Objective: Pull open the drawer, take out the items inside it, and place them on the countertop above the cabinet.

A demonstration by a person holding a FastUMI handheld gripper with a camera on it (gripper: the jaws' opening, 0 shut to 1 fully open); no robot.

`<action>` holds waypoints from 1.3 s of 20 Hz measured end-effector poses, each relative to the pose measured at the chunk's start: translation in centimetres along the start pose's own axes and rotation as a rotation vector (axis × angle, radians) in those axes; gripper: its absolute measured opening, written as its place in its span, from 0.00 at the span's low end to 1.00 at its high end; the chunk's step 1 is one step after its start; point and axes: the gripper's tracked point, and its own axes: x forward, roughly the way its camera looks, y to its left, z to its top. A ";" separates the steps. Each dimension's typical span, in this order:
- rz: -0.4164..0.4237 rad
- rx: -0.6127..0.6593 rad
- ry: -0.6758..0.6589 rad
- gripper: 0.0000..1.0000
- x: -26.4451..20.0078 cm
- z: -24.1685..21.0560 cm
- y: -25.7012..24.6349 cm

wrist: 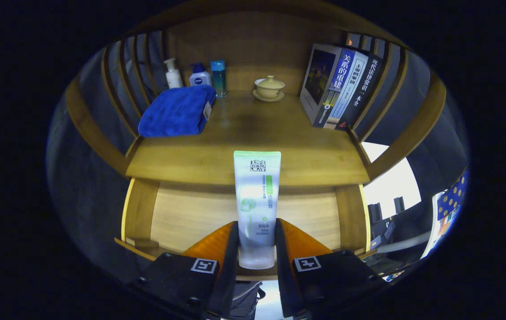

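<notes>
My gripper (256,240) is shut on a white and green tube of face wash (257,195), both orange fingers (217,242) pressing its lower part near the cap. The tube points away from me, its flat sealed end reaching over the front edge of the wooden countertop (279,133). Below that edge lies the pulled-out drawer (181,213); its pale wooden bottom shows on both sides of the tube with nothing on it.
On the countertop lie a folded blue towel (176,111) at the left, three bottles (199,75) behind it, a lidded cream cup on a saucer (269,87) at the back, and leaning books (341,86) at the right. Slatted wooden side rails (381,89) flank the top.
</notes>
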 end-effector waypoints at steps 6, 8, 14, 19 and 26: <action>-0.024 0.000 -0.040 0.49 2.9 6.8 0.5; -0.024 0.003 -0.033 0.49 4.5 8.1 0.6; -0.034 0.030 -0.008 0.49 10.6 9.8 0.7; -0.017 0.026 -0.015 0.52 12.7 9.9 1.7; -0.008 0.024 -0.118 0.83 9.6 10.3 1.7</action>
